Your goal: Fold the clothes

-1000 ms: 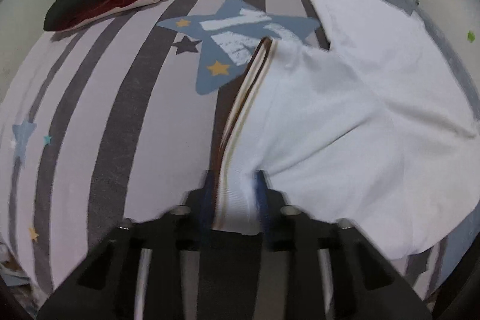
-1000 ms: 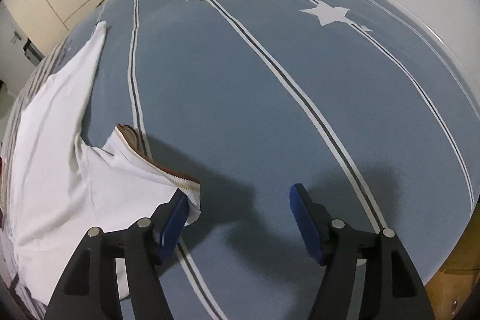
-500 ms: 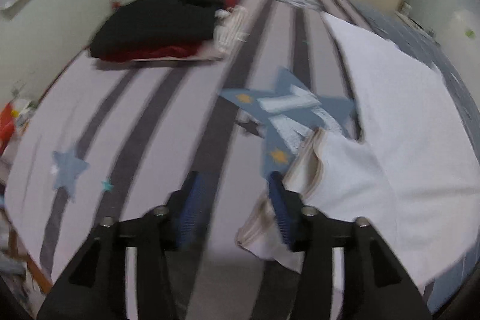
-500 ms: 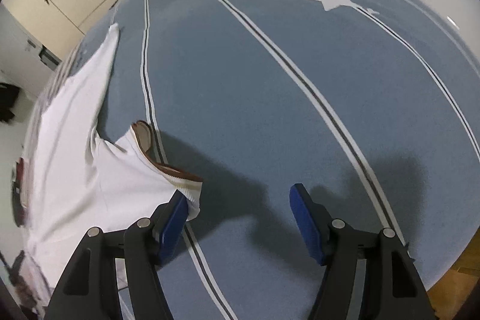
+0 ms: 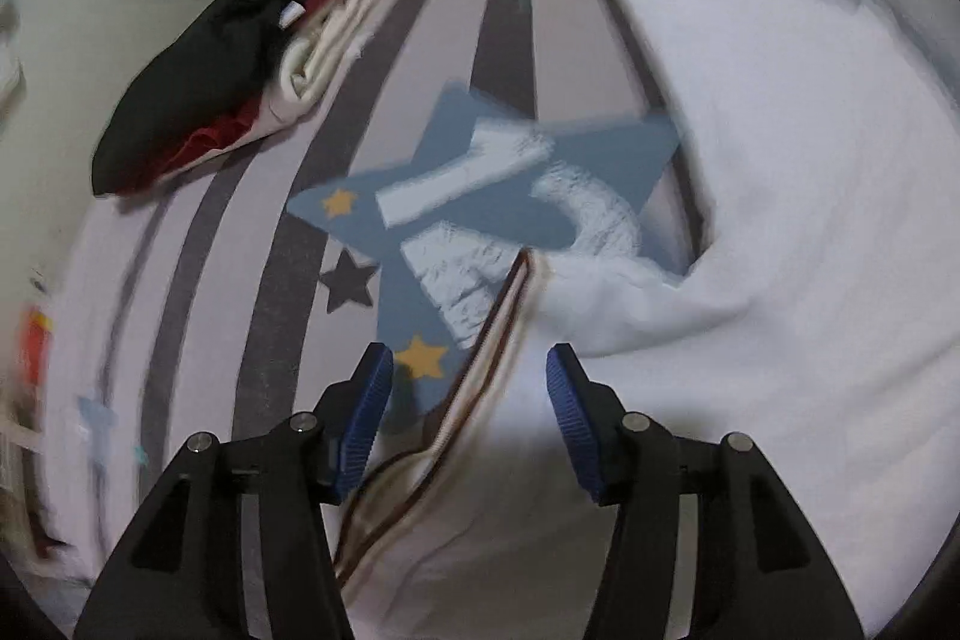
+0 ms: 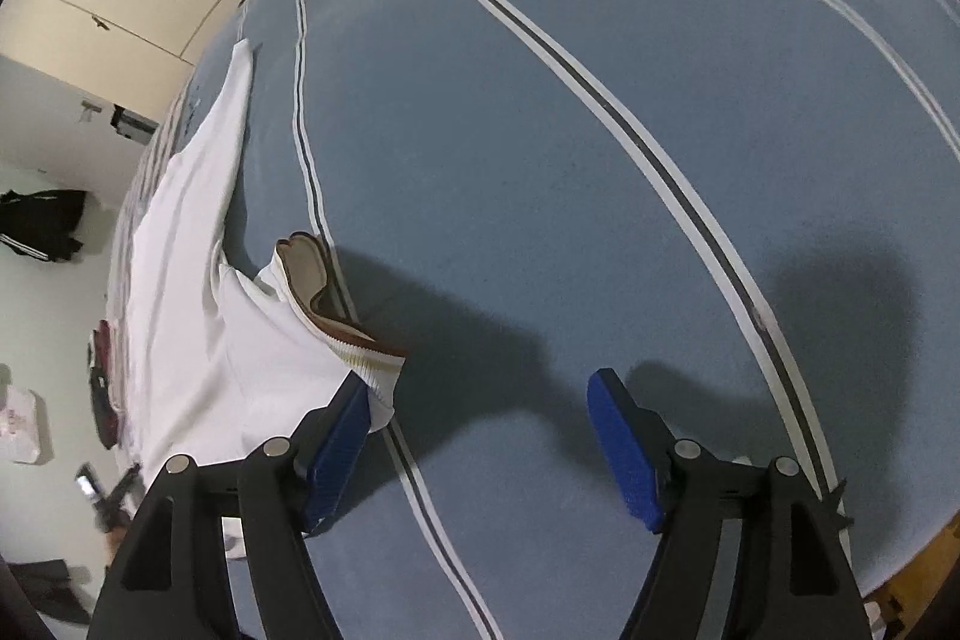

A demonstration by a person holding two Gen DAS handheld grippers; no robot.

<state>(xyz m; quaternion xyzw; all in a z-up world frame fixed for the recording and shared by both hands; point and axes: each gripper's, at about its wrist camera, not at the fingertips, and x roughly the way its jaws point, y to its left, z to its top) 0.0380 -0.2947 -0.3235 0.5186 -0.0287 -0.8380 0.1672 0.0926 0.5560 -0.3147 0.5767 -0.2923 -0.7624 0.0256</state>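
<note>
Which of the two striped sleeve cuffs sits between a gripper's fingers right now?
The cuff in the left wrist view, lying loose between the open left gripper. The other cuff lies just outside the right gripper, beside its left finger.

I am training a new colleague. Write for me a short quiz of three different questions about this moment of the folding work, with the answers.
1. True or false: the left claw is clamped on the striped cuff of the white garment.
2. Which lies on the grey-striped side of the bed cover? A) a pile of folded clothes B) a pillow C) a book
3. Fill in: beside the right claw, the other cuff lies against the ____ finger as that view shows it.

Key: 1 false, the cuff lies between open fingers; 2 A, the pile of folded clothes; 3 left.
</note>
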